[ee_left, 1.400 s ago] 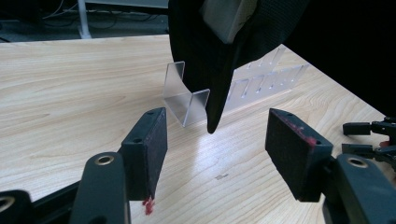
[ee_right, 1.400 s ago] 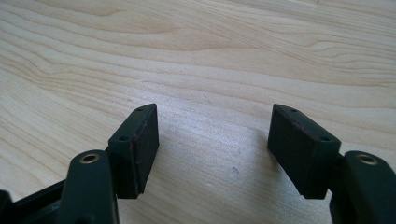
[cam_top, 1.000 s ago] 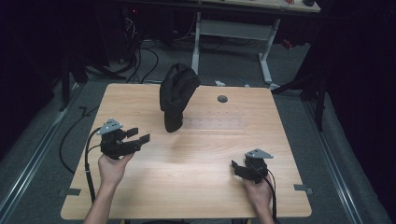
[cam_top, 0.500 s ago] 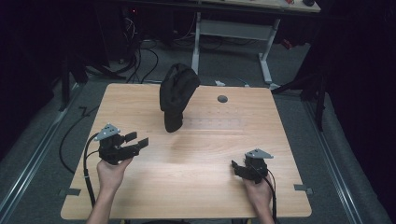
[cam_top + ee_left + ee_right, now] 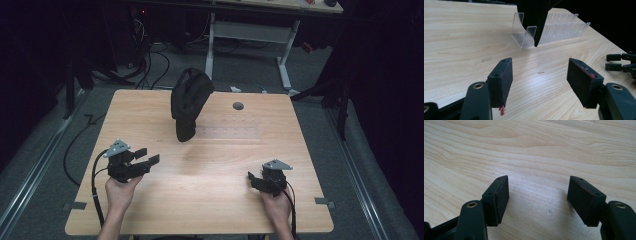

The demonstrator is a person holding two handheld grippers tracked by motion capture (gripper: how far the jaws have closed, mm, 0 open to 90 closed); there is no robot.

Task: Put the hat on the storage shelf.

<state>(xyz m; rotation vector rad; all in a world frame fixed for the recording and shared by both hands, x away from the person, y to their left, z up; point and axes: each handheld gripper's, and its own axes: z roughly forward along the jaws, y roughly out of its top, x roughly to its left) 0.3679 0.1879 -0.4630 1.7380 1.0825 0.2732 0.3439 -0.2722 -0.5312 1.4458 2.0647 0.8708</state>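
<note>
A tall black floppy object (image 5: 189,102) stands at the back middle of the wooden table (image 5: 210,210). Its lower end sits in a clear slotted rack (image 5: 554,31), where it shows as a dark shape (image 5: 536,17). My left gripper (image 5: 148,155) is held at the near left, pointing toward the rack with its jaws open and nothing between them (image 5: 540,71). My right gripper (image 5: 253,179) rests low at the near right, open over bare wood (image 5: 537,185). The left gripper view also catches it at the far right edge (image 5: 620,62).
A small grey round cap (image 5: 238,106) is set into the table top, right of the black object. Cables trail off the left table edge (image 5: 80,150). A white-framed bench (image 5: 250,30) stands behind the table on the dark floor.
The left gripper has sunk a little and drifted toward the near edge. The right gripper and the black object have stayed put.
</note>
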